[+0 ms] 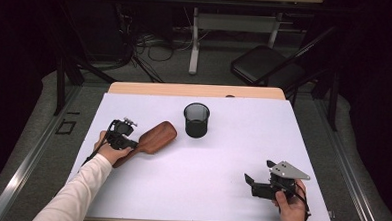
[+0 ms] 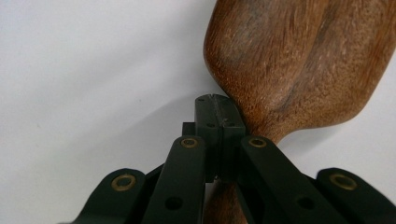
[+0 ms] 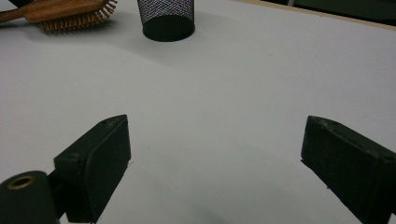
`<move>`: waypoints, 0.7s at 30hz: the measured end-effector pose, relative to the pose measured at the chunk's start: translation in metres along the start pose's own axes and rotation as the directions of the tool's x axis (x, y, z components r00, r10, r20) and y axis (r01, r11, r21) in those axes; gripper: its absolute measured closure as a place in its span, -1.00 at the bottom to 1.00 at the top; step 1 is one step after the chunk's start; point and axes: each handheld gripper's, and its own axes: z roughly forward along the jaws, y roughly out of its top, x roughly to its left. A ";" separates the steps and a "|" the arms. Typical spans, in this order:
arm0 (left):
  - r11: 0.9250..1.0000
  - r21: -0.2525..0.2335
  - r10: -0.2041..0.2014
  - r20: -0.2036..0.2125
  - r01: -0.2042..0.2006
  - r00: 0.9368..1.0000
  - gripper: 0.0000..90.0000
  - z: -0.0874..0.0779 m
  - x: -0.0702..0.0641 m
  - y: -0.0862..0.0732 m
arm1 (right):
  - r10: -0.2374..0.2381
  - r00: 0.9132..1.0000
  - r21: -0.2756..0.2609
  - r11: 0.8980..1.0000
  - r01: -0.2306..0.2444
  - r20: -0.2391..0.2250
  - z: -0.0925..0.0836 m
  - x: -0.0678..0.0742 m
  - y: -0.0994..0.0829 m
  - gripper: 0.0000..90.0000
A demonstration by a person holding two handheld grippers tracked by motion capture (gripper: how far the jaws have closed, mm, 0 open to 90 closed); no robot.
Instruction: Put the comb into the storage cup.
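A brown wooden hairbrush [image 1: 155,136] lies bristles down on the white table top [image 1: 222,161], left of centre. My left gripper [image 1: 131,144] sits over its handle, just behind the head. In the left gripper view the jaws [image 2: 218,105] are shut, pads meeting with no gap, and the brush neck [image 2: 261,128] runs under and beside them. I cannot tell whether they pinch the wood. My right gripper [image 1: 259,172] rests near the front right of the table, open, with bare table between its fingers [image 3: 217,140]. The right gripper view has the hairbrush [image 3: 70,14] far off.
A black mesh cup [image 1: 196,119] stands upright behind the table's centre, right of the brush head; in the right gripper view the cup [image 3: 166,18] is far ahead. Beyond the table's far edge are a folding chair [image 1: 266,66] and floor cables.
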 end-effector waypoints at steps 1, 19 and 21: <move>1.000 -0.002 0.001 0.000 -0.001 1.000 1.00 0.000 -0.001 -0.001 | 0.000 1.000 0.000 1.000 0.000 0.000 0.000 0.000 0.000 -0.82; 1.000 -0.008 0.012 0.038 -0.012 0.999 1.00 -0.004 -0.005 -0.010 | -0.005 1.000 0.002 1.000 0.005 -0.001 0.001 0.001 0.000 -0.82; 1.000 -0.011 0.010 0.036 -0.010 0.999 1.00 -0.004 -0.004 -0.010 | -0.005 1.000 0.002 1.000 0.005 -0.001 0.001 0.001 0.000 -0.82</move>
